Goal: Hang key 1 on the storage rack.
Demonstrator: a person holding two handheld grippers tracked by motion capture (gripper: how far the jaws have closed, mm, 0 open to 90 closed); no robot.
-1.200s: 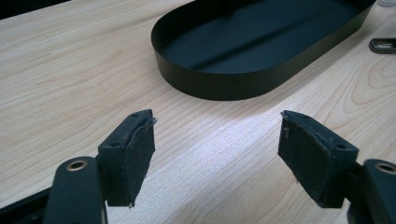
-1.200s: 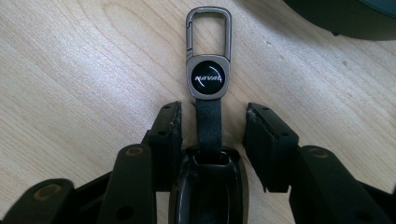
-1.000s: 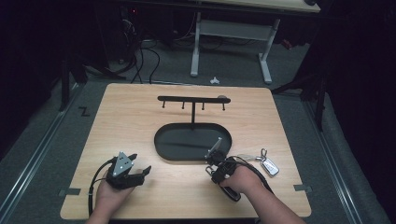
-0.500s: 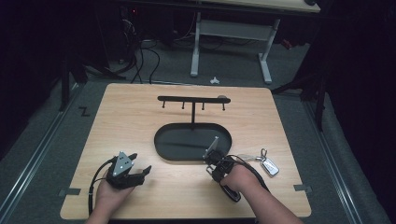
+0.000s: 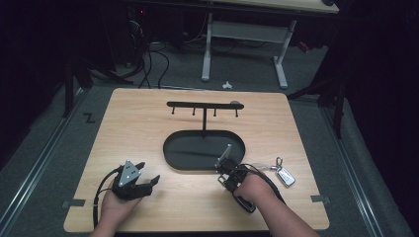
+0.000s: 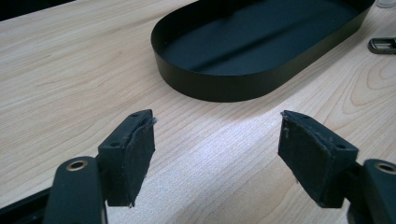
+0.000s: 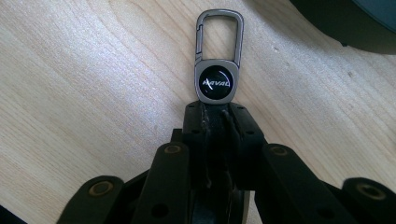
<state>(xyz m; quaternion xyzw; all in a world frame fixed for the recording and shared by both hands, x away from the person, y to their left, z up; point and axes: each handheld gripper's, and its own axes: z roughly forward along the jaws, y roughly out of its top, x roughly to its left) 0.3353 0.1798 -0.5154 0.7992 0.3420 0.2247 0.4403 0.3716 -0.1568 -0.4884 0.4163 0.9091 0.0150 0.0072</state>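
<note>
Hardly anything moved since earlier | right gripper (image 7: 212, 116) fingers clamp key fob (image 7: 217, 60) on table (image 5: 148, 123), right of tray (image 5: 204, 150) | left gripper (image 6: 217, 154) fingers wide, empty | hanging on rack (image 5: 203, 104) likely left

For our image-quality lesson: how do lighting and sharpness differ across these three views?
High view: lit wooden table, surroundings nearly black, soft detail. Left gripper view: bright sheen on the wood before the black oval tray. Right gripper view: keychain carabiner crisp, shut jaws dark.
</note>
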